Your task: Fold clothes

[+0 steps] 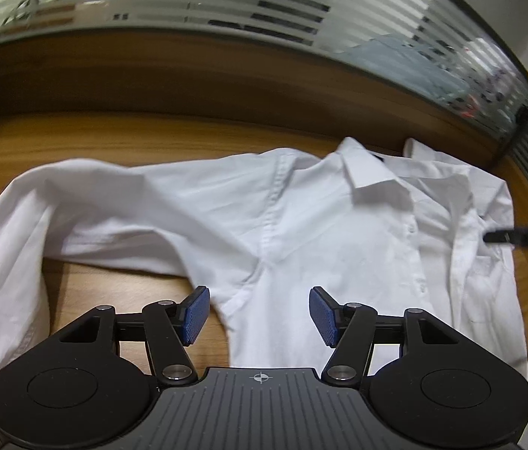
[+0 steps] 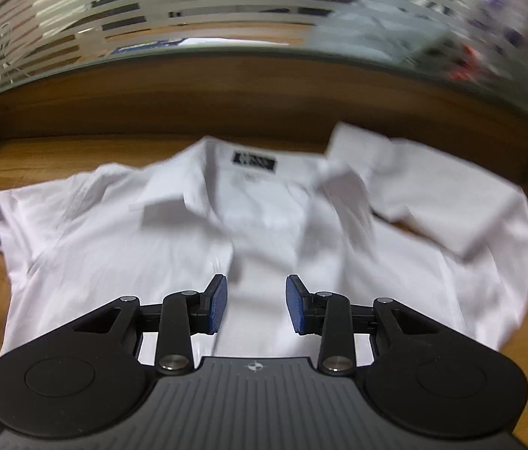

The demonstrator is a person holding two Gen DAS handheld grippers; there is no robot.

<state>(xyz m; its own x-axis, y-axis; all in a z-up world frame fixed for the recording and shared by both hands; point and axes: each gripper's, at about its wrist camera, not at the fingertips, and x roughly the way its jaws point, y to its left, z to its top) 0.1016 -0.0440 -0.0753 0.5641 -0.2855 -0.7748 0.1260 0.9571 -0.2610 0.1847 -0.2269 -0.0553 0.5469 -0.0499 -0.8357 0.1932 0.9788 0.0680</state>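
L claw (image 1: pixel 260 315) apart | R claw (image 2: pixel 256 304) apart | white shirt (image 1: pixel 331 232) flat, rumpled, collar up

We see both views under soft, even indoor light, with no hard shadows; only a faint shade lies under the folds of the white shirt (image 1: pixel 301 225). The shirt runs near to overexposed ahead of the right gripper (image 2: pixel 256 303), where its creases wash out. That view is smeared by motion blur, worst ahead and to the right of the fingers. The view past the left gripper (image 1: pixel 259 315) is sharper. Fisheye bending curves the striped glass partition (image 1: pixel 226 3) and the wooden table (image 1: pixel 76 138) edge, strongest at the frame borders.
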